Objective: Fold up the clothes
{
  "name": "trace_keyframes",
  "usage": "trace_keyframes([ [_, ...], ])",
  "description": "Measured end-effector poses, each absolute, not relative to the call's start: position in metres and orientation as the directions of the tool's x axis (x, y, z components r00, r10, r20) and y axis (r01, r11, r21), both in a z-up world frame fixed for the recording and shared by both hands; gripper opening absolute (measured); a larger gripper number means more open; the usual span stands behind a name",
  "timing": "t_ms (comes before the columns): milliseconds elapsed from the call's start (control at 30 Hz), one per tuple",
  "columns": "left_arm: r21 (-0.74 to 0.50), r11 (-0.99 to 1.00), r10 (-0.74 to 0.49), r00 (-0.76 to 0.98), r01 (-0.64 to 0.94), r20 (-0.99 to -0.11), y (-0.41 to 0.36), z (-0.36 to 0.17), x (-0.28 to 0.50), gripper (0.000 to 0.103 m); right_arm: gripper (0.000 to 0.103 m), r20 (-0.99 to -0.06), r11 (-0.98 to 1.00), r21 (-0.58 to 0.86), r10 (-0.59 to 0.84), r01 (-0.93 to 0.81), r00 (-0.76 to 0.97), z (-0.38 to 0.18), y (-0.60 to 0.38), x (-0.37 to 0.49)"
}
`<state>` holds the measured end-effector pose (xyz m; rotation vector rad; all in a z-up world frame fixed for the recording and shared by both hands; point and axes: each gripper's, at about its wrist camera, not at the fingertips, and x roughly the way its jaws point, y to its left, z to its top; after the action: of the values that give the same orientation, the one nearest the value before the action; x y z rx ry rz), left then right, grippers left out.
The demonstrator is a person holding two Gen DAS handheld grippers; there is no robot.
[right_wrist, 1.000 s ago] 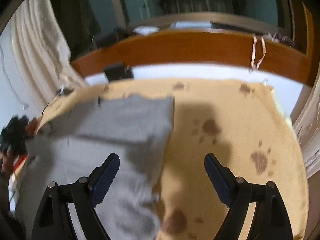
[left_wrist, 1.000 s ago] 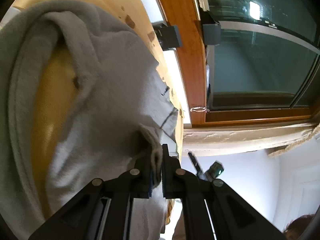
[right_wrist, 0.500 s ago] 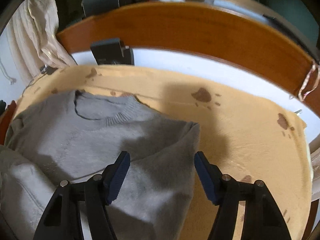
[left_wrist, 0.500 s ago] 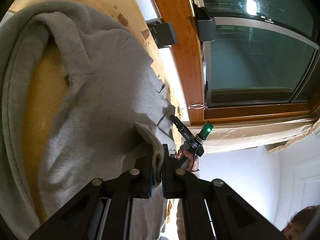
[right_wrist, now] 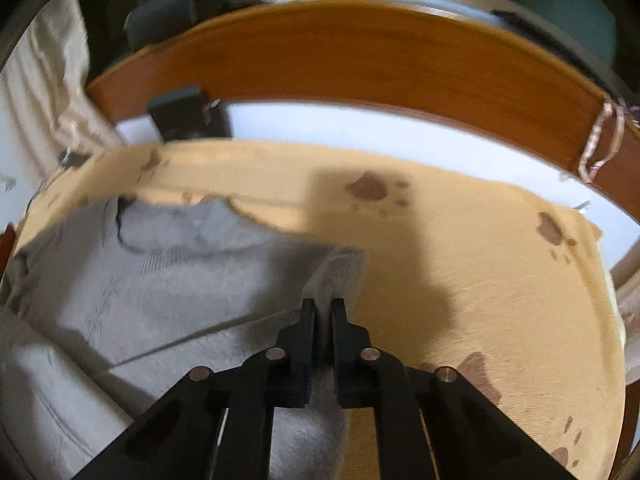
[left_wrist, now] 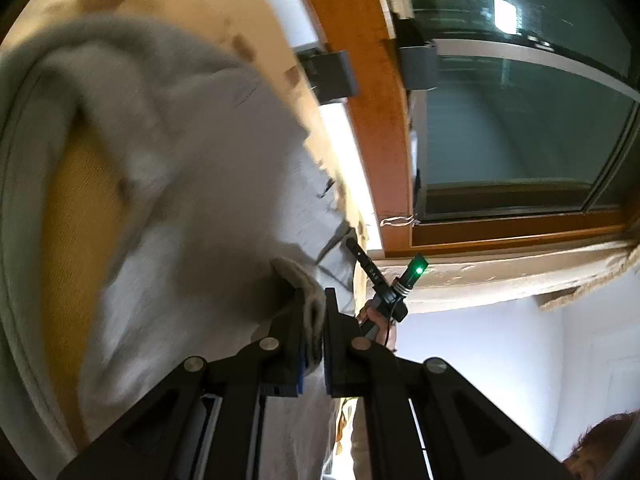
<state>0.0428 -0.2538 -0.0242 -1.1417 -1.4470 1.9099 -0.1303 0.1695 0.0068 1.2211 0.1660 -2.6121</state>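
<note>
Both hand-held grippers were clamped on the sweater (right_wrist: pixel 168 280). My left one (left_wrist: pixel 314 320) had a bunched edge pinched tight, I'd guess to keep that side lifted, while the right (right_wrist: pixel 322 308) had just finished closing on the far corner. Rest of it lay on the tan surface (right_wrist: pixel 480 280), ready to fold over.

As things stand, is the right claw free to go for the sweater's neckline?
Probably not yet. The right claw is shut on the grey sweater at its right edge; the neckline lies uncovered ahead and to the left, but the claw must let go first.
</note>
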Motion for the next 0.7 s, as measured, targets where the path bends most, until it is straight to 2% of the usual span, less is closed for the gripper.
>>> trace_keyframes([
  [167, -0.921, -0.390, 0.741, -0.591, 0.007, -0.319, -0.258, 0.004, 0.032, 0.005, 0.007, -0.740, -0.983, 0.018, -0.137, 0.184, -0.658, 0.014, 0.185, -0.131],
  [300, -0.916, -0.397, 0.737, -0.578, 0.052, -0.352, -0.265, -0.012, 0.018, 0.005, 0.007, -0.769, -0.989, 0.016, -0.108, 0.149, -0.630, -0.001, 0.190, -0.135],
  [433, -0.914, -0.386, 0.743, -0.546, 0.124, -0.387, -0.271, -0.039, 0.019, 0.005, 0.011, -0.789, -0.990, 0.078, -0.133, 0.118, -0.600, -0.008, 0.199, -0.138],
  [467, -0.914, -0.382, 0.740, -0.546, 0.139, -0.393, -0.273, -0.044, 0.021, 0.005, 0.021, -0.789, -0.990, 0.089, -0.140, 0.113, -0.599, -0.008, 0.202, -0.138],
  [500, -0.913, -0.378, 0.737, -0.546, 0.154, -0.398, -0.275, -0.049, 0.023, 0.005, 0.043, -0.789, -0.992, 0.077, -0.123, 0.102, -0.602, -0.007, 0.204, -0.136],
  [567, -0.910, -0.370, 0.732, -0.546, 0.184, -0.408, -0.280, -0.059, 0.026, 0.005, 0.077, -0.776, -0.995, 0.055, -0.094, 0.082, -0.624, -0.002, 0.206, -0.129],
  [667, -0.910, -0.360, 0.715, -0.566, 0.206, -0.410, -0.287, -0.063, 0.027, 0.010, 0.078, -0.722, -0.996, 0.042, -0.083, 0.075, -0.687, 0.014, 0.203, -0.111],
  [700, -0.912, -0.354, 0.713, -0.571, 0.207, -0.407, -0.288, -0.063, 0.026, 0.017, 0.078, -0.705, -0.996, 0.044, -0.086, 0.078, -0.704, 0.019, 0.203, -0.105],
])
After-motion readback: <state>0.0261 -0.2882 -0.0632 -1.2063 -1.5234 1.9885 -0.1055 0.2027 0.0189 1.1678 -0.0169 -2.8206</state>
